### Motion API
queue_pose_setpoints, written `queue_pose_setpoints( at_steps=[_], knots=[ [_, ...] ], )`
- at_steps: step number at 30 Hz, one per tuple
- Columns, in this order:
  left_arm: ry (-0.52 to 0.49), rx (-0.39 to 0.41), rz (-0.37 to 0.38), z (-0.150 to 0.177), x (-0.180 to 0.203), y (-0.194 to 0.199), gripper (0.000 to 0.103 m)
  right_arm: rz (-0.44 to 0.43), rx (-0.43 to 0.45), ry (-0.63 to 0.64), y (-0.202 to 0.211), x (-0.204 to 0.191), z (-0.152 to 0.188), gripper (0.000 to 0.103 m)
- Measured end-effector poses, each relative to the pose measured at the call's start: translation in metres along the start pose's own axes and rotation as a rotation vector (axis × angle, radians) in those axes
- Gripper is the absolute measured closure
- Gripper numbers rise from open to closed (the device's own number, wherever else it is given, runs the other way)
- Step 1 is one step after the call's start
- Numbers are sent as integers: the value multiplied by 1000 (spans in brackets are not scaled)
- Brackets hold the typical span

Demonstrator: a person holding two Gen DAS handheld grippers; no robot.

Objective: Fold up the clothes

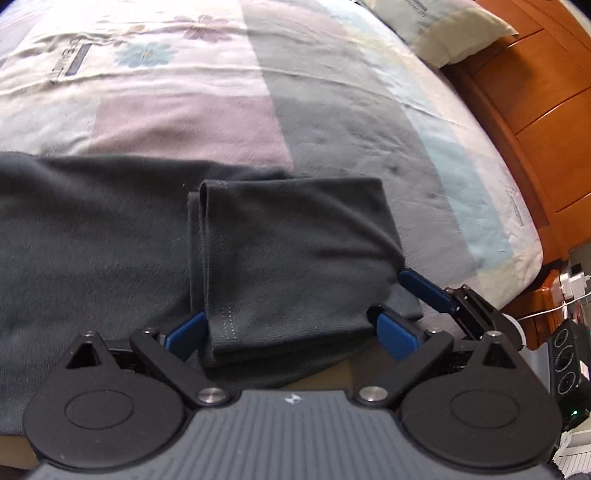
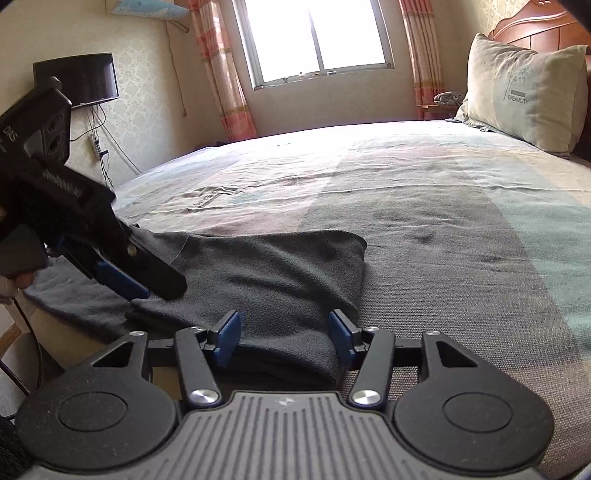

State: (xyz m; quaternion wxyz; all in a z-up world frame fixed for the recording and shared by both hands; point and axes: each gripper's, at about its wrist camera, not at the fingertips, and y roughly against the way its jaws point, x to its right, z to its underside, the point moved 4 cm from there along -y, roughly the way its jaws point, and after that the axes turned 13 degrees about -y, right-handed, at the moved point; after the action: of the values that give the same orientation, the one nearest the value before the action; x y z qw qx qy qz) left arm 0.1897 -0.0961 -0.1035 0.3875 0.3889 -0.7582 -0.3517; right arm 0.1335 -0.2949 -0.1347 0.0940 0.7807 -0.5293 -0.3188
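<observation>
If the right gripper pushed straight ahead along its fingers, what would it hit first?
Most likely the folded dark garment, already lying between the open right gripper's pads; beyond it only the bedspread, though depth is uncertain.

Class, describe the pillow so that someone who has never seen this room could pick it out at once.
Start at the bed with its patchwork cover, and look to the wooden headboard. The pillow leans upright against it: grey-green, printed with the word DREAMCITY, unlike the dark garment lying flat near the foot.

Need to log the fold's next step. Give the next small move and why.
Probably draw both grippers back off the dark garment: the left gripper and right gripper stand open astride its folded end, which already lies flat on the bed.
</observation>
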Motion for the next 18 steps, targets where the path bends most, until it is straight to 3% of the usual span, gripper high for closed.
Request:
queue_pose_setpoints(
  at_steps=[5, 10, 14, 18],
  knots=[
    [-18, 67, 35, -8, 1, 10, 5, -9, 0, 0, -1, -2, 1, 38],
    [9, -27, 6, 2, -8, -9, 5, -6, -1, 16, -1, -5, 2, 35],
    [18, 27, 22, -9, -8, 5, 5, -11, -1, 13, 0, -5, 3, 34],
    [8, 20, 52, -13, -5, 3, 4, -12, -2, 17, -1, -6, 3, 32]
  ],
)
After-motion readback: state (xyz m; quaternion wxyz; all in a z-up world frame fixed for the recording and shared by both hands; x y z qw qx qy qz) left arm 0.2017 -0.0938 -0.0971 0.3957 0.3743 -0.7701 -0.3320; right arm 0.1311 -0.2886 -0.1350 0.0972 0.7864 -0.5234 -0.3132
